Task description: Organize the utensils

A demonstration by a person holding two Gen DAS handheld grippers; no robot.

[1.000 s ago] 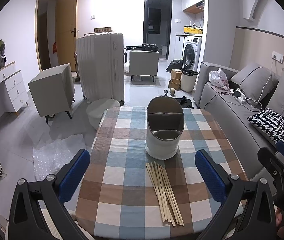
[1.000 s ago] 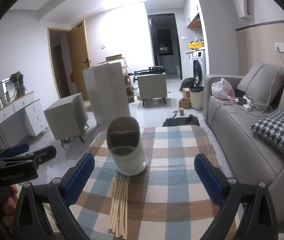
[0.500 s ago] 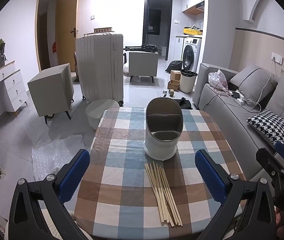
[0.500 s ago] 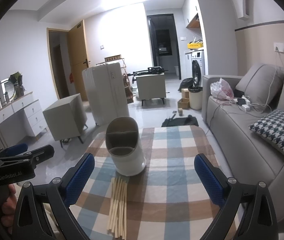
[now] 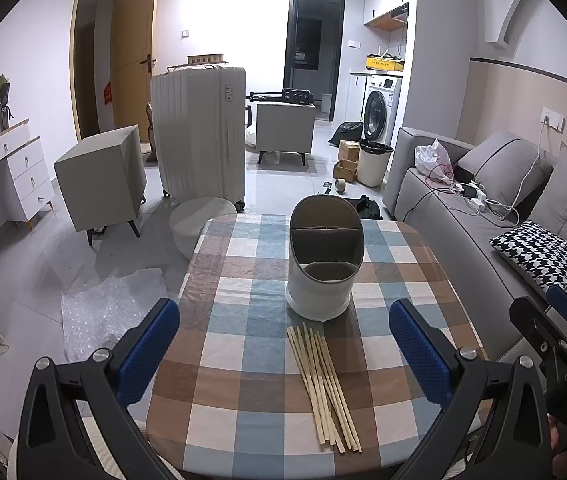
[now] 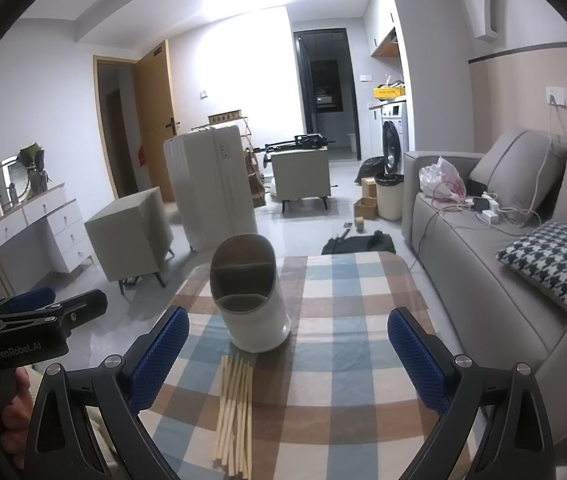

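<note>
Ahead of the left gripper point(image 5: 283, 344), pale bare-wood chopsticks point(image 5: 323, 384) lie matt on the desk's point(image 5: 243, 420) checked woven cloth. Beyond them, the utensil holder point(image 5: 323, 256) looks like smooth white plastic. Blue textured pads point(image 6: 415, 356) line the right gripper point(image 6: 287, 344).

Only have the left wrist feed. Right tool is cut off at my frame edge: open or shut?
Observer: Open. The right tool has its fingers wide apart, nothing between them.
Operator: Lined up on the chopsticks?
Observer: No. In its own view the chopsticks lie left of centre, near its left finger.
Operator: Holder visible from there?
Observer: Yes, the holder shows whole, upright, just beyond the chopsticks' far ends.
</note>
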